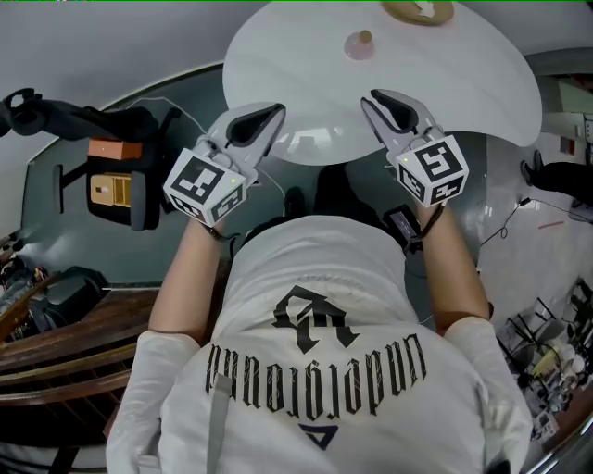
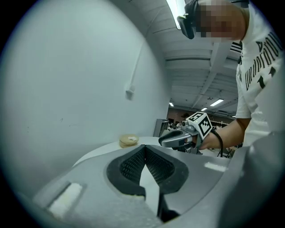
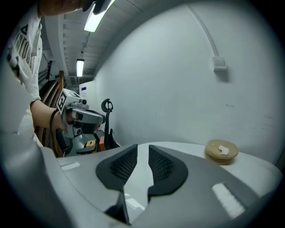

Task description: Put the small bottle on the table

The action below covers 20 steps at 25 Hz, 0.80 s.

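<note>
The small bottle [image 1: 359, 43], pinkish with a tan cap, stands upright on the white round table [image 1: 463, 83], towards its far side. Both grippers hang over the table's near edge, short of the bottle and apart from it. My left gripper [image 1: 270, 113] is shut with nothing in it; in the left gripper view its pads [image 2: 133, 162] meet at the tips. My right gripper [image 1: 372, 98] is open by a narrow gap, and nothing lies between its pads [image 3: 162, 164]. Neither gripper view shows the bottle. Each gripper appears in the other's view: the right gripper [image 2: 177, 139], the left gripper [image 3: 82, 116].
A tan round disc with a white scrap on it [image 1: 417, 9] [image 2: 129, 140] [image 3: 221, 150] lies at the table's far edge by the grey wall. An orange and yellow device [image 1: 116, 180] and black stands sit on the floor at left. Wooden furniture [image 1: 56, 343] is at lower left.
</note>
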{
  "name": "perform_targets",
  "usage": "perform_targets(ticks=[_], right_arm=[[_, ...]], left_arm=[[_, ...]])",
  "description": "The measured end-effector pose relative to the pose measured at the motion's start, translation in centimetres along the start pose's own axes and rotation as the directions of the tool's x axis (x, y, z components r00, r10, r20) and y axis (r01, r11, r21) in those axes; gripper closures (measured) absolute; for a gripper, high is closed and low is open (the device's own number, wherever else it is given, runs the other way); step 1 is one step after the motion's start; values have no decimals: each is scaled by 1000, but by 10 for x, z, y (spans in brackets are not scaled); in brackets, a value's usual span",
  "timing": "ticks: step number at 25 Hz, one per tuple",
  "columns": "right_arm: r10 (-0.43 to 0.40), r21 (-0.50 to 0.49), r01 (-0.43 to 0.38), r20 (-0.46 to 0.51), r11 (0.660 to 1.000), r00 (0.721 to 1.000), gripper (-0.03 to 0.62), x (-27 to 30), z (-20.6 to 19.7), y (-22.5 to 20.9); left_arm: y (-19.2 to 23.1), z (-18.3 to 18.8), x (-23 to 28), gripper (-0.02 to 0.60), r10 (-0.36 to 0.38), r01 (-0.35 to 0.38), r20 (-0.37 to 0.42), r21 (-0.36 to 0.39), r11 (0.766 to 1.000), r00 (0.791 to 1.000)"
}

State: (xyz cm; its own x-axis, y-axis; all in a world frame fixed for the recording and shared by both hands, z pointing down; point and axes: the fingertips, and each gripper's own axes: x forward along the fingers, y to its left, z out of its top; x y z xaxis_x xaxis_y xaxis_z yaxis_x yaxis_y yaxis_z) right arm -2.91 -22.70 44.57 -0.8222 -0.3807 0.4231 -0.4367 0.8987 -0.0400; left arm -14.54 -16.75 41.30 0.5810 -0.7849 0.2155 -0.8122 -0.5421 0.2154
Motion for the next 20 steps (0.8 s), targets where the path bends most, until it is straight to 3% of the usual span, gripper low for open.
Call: perform_targets(ticks=[10, 15, 20], right_arm=[[-36, -32, 39, 83, 999, 996, 544, -56, 34, 49], [-52, -45, 57, 106, 997, 993, 564, -77, 47, 65], [-64, -54, 71, 133, 996, 989, 583, -89, 61, 75]], left_arm=[[-26, 32, -53, 575, -9, 5, 62, 64, 998, 998], [-38, 42, -67, 575, -20, 17, 80, 31, 999, 997], [-47, 49, -71, 575, -34, 29, 100, 48, 998, 994]])
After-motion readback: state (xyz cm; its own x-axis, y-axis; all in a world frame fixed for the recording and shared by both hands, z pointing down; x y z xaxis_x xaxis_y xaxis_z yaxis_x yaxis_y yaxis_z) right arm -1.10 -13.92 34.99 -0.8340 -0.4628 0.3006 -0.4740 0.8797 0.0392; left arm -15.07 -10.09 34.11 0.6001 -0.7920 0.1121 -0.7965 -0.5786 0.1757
